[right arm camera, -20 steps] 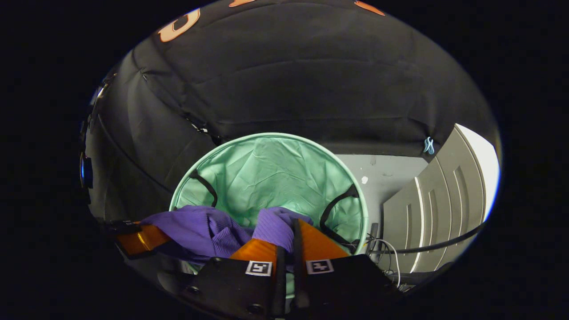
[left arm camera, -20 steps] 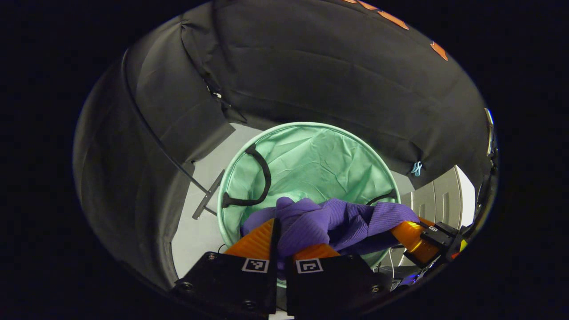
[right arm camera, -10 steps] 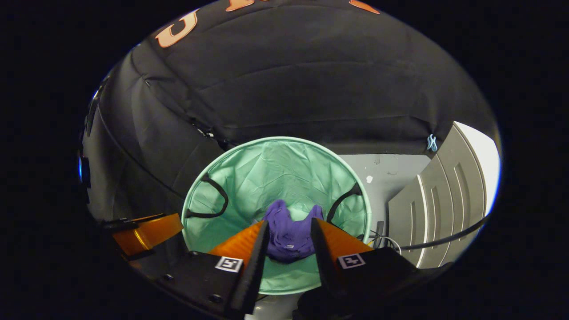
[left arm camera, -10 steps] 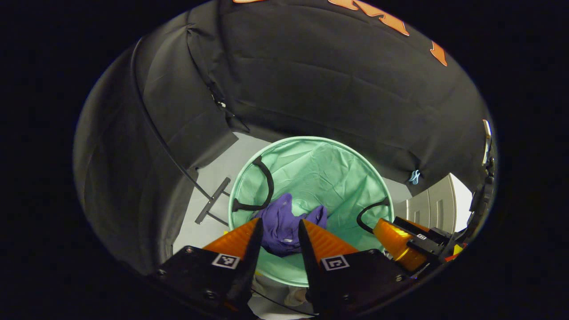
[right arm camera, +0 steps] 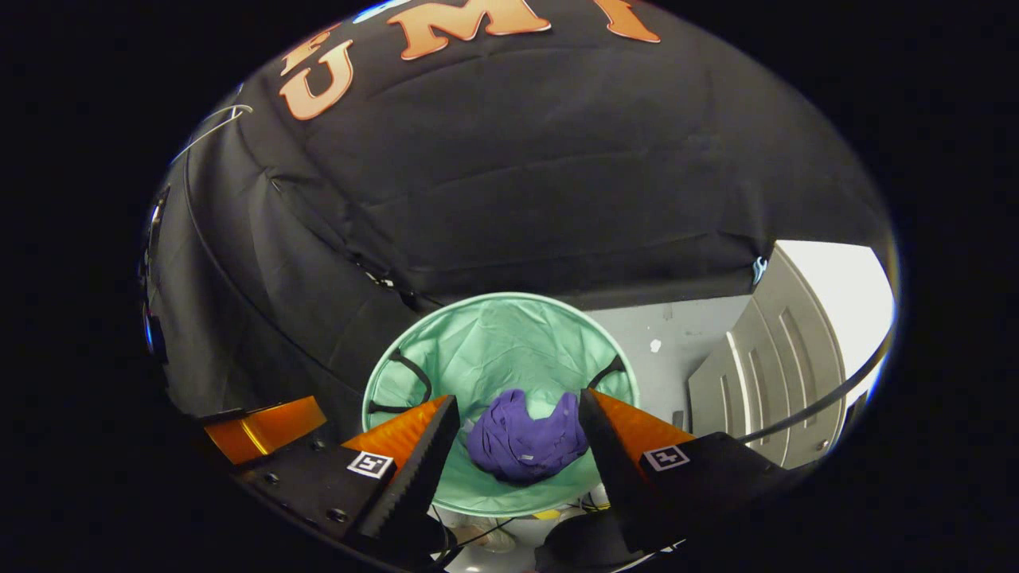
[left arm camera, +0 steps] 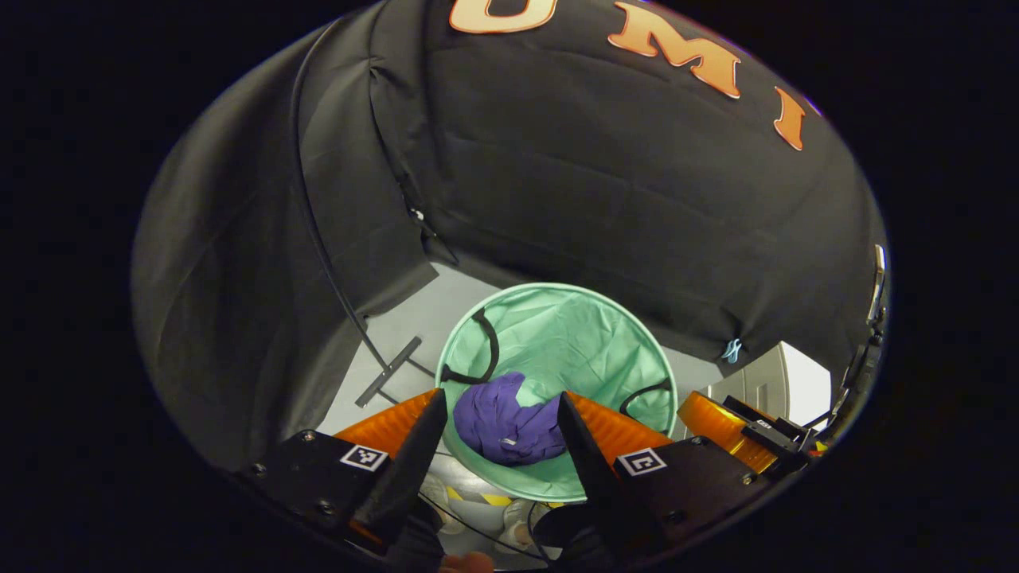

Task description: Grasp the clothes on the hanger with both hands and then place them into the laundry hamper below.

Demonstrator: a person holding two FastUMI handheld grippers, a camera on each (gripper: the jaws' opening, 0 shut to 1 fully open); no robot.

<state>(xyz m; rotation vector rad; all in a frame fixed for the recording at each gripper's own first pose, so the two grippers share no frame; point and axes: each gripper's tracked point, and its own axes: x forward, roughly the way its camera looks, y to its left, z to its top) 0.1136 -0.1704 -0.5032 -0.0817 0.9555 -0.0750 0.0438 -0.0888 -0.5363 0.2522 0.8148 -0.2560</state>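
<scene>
Left gripper (left arm camera: 497, 414): your fingers are spread wide and hold nothing, above the hamper's near rim.
Right gripper (right arm camera: 517, 414): spread the same way, empty, also over the near rim; it shows too at the right edge of the left gripper view.
Clothes (right arm camera: 527, 438): the purple bundle lies crumpled on the hamper's bottom, toward the near wall, touching neither gripper.
Hamper (right arm camera: 486, 342): green, round, on the floor by the booth wall.
Judgement: both grips look released so the clothes lie free; the placing seems done.

purple clothes (right arm camera: 525, 436) in green hamper (right arm camera: 493, 338), right gripper (right arm camera: 517, 414) fingers apart
</scene>
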